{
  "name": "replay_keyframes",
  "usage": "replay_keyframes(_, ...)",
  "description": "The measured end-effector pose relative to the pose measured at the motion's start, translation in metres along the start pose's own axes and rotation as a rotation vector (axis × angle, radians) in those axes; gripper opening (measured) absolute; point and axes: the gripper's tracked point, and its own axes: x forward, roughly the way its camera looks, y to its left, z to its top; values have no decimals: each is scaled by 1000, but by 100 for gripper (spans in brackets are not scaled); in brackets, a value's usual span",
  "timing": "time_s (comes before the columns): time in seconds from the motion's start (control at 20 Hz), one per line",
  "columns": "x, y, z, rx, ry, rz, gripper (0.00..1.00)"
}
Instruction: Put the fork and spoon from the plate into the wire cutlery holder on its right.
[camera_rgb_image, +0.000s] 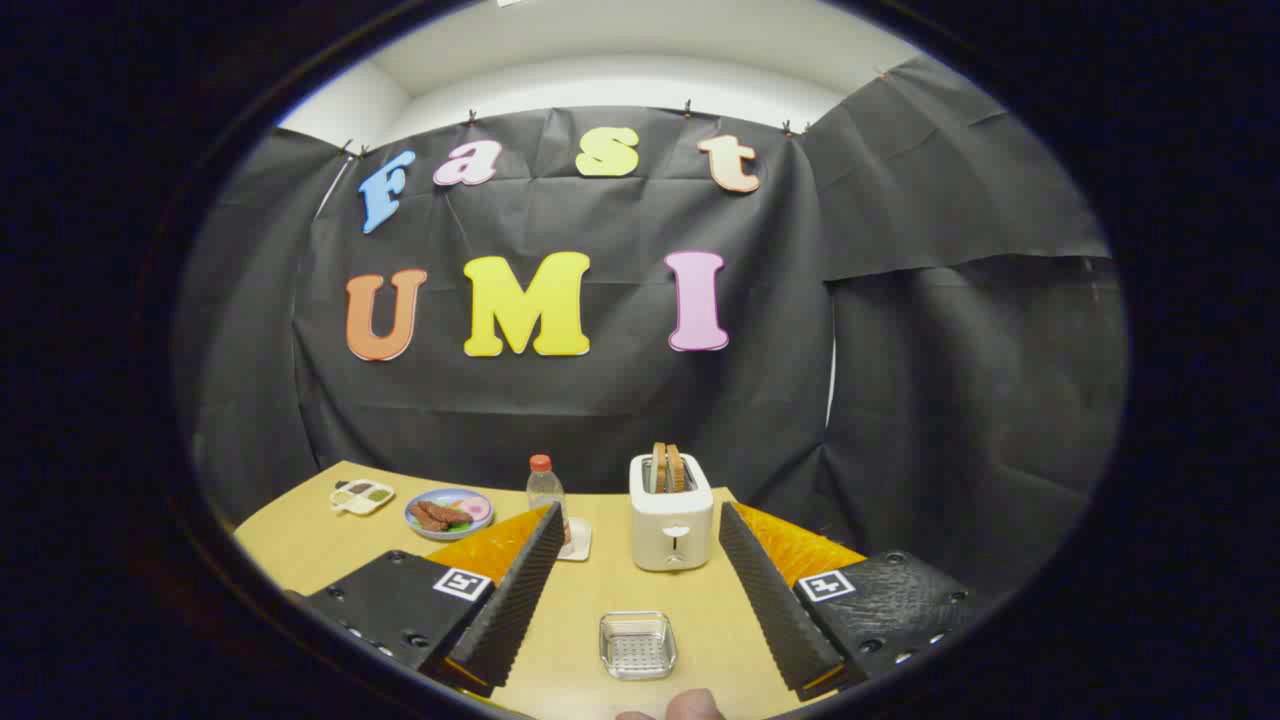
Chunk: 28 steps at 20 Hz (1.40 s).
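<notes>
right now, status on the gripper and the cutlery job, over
Gripper open, holding nothing, above the table. Small clear tray between the fingers, toaster just beyond. Plate with food beyond the left finger, fork and spoon not made out. Bottle beside it.

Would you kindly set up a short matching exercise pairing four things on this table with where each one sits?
Things:
1. toaster
2. wire basket
3. plate of food
4. bottle

Places:
A. between the open gripper's fingers
B. beyond the fingers, holding two slices
C. left of the bottle
D. behind the left finger's tip

Pairs: 1-B, 2-A, 3-C, 4-D
</notes>
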Motion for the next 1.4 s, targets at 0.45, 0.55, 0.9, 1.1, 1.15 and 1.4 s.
replay_keyframes(0.45,-14,15,19,-22,-51,15,95)
replay_keyframes(0.55,-16,21,22,-19,-59,34,95)
replay_keyframes(0.9,-18,35,-7,7,27,81,95)
replay_keyframes(1.1,-18,42,-28,15,93,88,95)
replay_keyframes(1.15,-19,44,-30,18,105,88,95)
replay_keyframes(1.4,-26,75,-48,-5,191,136,95)
